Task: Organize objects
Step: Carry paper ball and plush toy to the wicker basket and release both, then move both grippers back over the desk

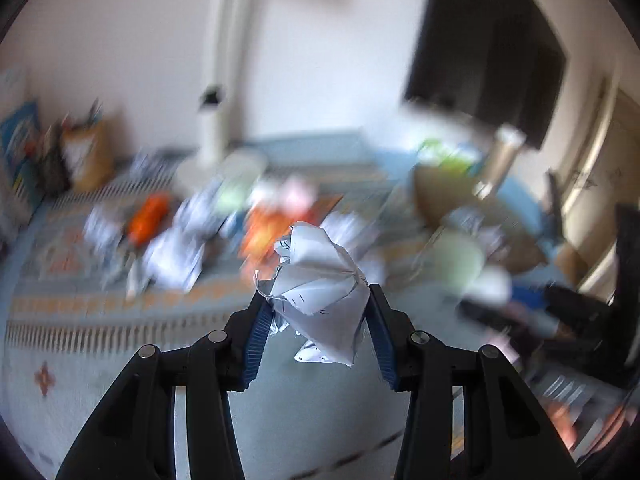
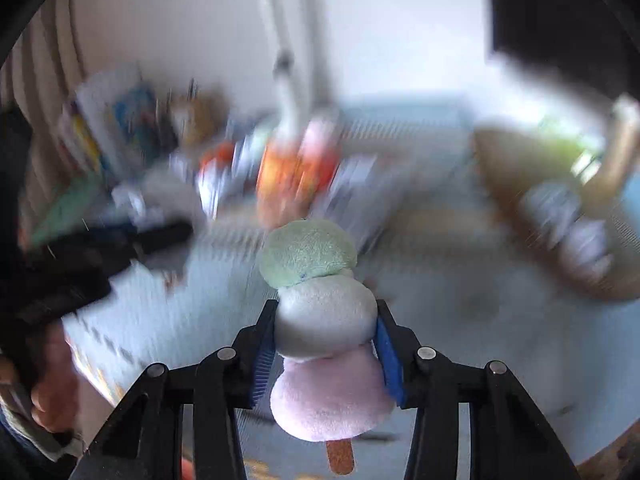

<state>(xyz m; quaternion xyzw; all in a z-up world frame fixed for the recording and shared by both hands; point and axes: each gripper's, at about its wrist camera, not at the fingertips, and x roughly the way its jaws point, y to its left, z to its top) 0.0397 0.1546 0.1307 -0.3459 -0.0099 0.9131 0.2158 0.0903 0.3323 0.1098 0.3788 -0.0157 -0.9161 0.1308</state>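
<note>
Under both grippers spreads a pale blue rug (image 1: 132,316) with orange patterning, its far part strewn with blurred papers and orange items too smeared to name. At the right of the rug sits a brown basket (image 2: 516,196) with pale bundles inside. Between the blue pads of the right gripper (image 2: 326,332) hangs a plush ice-pop toy (image 2: 326,316), pinched at its white middle lump, green lump forward, pink lump and brown stick toward the camera. The left gripper (image 1: 316,312) is pressed onto a crumpled paper (image 1: 320,292), held clear above the rug.
</note>
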